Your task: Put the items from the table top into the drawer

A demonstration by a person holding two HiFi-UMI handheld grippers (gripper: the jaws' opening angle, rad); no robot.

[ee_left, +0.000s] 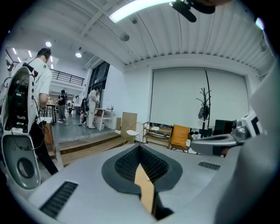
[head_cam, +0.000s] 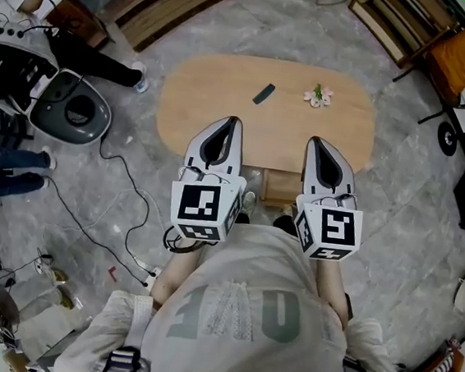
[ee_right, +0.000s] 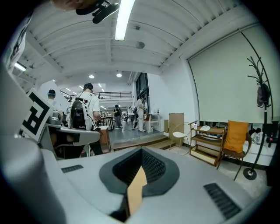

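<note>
Beyond clenched, empty left tongs and right tongs, a dark bar lies diagonally.

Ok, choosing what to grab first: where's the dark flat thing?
Head view: the dark flat thing lies toward the far edge of the table, left of the small flowers.

The table at upper centre is light tan wood. On it lie a small black bar and a pink-and-white flower with a touch of green. The floor is grey with marbled veining. The left gripper and right gripper are pale grey with black ribbed pads, and the cubes on them carry black-and-white square markers. The shirt at the bottom is off-white with faded green letters. A chair at upper right is orange.
</note>
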